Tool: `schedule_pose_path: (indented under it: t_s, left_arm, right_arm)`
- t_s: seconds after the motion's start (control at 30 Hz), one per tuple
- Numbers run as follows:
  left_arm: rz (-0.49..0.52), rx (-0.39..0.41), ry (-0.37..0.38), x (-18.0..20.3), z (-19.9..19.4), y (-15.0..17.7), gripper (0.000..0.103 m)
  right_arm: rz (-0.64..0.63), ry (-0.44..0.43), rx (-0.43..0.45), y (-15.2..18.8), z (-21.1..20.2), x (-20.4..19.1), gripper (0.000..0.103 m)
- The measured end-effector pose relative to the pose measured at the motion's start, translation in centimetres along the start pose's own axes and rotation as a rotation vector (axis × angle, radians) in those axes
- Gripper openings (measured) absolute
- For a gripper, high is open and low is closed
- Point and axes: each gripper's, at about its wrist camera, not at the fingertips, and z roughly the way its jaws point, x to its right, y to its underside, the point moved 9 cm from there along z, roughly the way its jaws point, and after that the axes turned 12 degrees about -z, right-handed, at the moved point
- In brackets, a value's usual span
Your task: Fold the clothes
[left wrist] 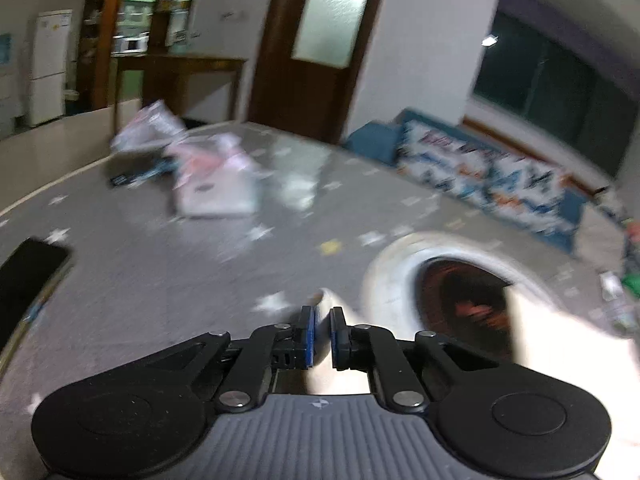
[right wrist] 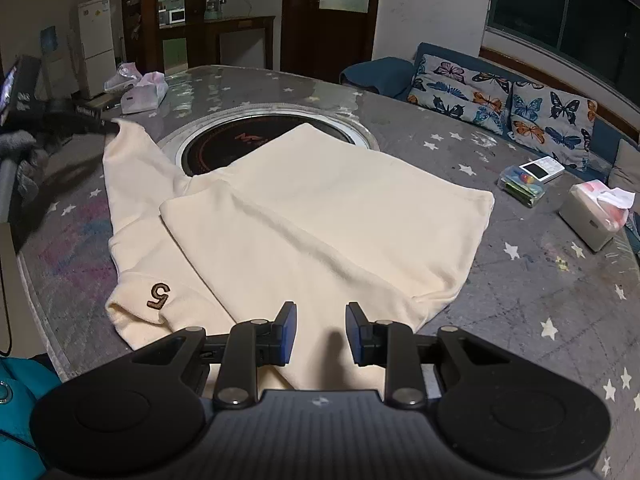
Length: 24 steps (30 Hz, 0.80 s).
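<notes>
Blue-padded fingers of the right gripper [right wrist: 321, 330] fill the bottom centre of the right wrist view, spread apart and grasping nothing, hanging just above the near hem of a cream sweatshirt [right wrist: 320, 216]. That garment lies partly folded across the middle of the frame on a grey, star-printed table [right wrist: 540, 280], one flap laid over its body and a sleeve with a dark embroidered mark [right wrist: 159, 295] at lower left. Its far edge overlaps a round inset cooktop [right wrist: 224, 144] with a pale metal ring. At upper left, another sleeve end stretches toward a dark, blurred shape that I cannot identify with certainty. At the right edge stand a tissue box [right wrist: 592, 216] and a small clear case [right wrist: 522, 186] beside a white remote [right wrist: 542, 168]; butterfly cushions [right wrist: 500, 100] line the sofa at upper right. In the blurred left wrist view, the left gripper [left wrist: 322, 328] sits at bottom centre, its fingers clenched on a strip of the cream fabric, which runs off toward the lower right, next to the cooktop ring. Plastic bags [left wrist: 208, 168] lie on the table at centre left.
</notes>
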Motion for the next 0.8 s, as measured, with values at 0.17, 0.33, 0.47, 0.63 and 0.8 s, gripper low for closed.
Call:
schedule_pose_path:
  t_s: [0.17,0.33,0.47,0.63,0.8]
  left_arm:
    - [0.048,-0.013,0.232,7.4,-3.5,0.4,0.008]
    - [0.111,-0.084,0.461,15.2,-6.4,3.0,0.008]
    - [0.166,-0.152,0.592,20.2,-8.1,6.2,0.008]
    - [0.227,-0.242,0.669,24.0,-8.4,10.9,0.008]
    - [0.273,-0.333,0.692,25.5,-7.7,15.6,0.009]
  right_arm:
    - [0.024,0.016,0.015,0.2,-0.6,0.6,0.026]
    - [0.060,0.033,0.030,0.8,-1.4,1.2,0.026]
    - [0.090,0.055,0.039,1.3,-2.1,1.9,0.026]
    - [0.151,0.084,0.036,2.3,-2.6,3.3,0.026]
    - [0.193,0.106,0.027,3.3,-2.7,4.3,0.026]
